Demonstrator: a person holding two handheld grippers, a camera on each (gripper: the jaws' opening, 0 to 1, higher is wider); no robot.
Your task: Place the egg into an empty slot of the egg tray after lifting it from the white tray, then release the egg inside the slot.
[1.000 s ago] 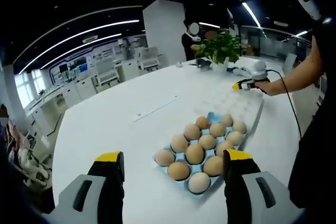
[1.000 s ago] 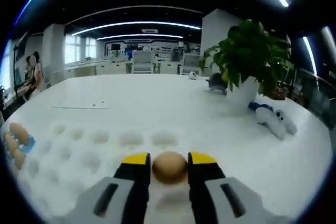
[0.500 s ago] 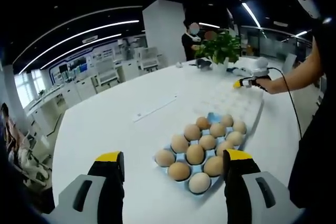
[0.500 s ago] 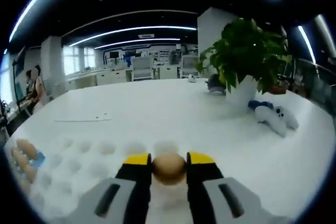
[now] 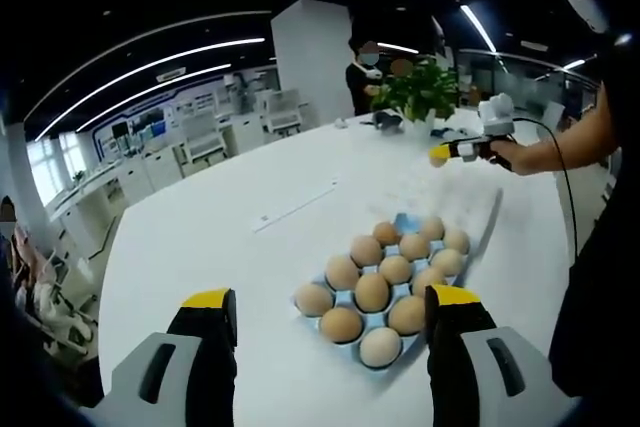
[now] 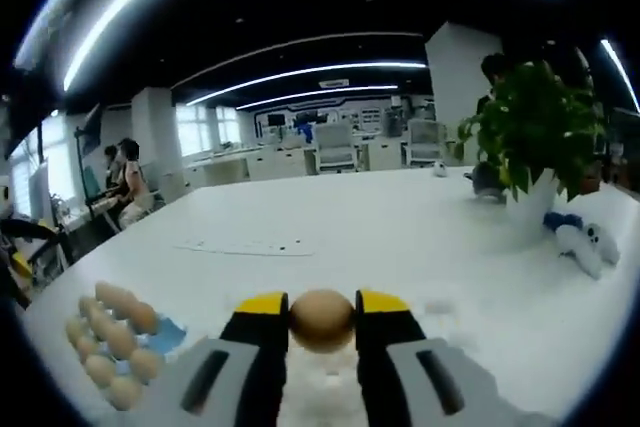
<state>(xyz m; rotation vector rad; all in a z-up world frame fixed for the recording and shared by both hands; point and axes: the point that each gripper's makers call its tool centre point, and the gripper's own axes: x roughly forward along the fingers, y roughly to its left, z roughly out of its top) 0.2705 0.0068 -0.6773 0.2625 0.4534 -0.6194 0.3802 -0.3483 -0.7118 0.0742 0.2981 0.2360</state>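
Currently right gripper (image 6: 322, 319) clamps the egg (image 6: 322, 320) above the white tray (image 5: 455, 197). Left gripper (image 5: 330, 312) jaws wide, empty, near the blue egg tray (image 5: 385, 287).

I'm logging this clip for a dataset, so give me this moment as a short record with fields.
right tool: shut on a brown egg, held above the white table
left tool: open, holding nothing
blue egg tray: on the table, nearly full of brown eggs
white tray: beyond the blue one
potted plant: on the table
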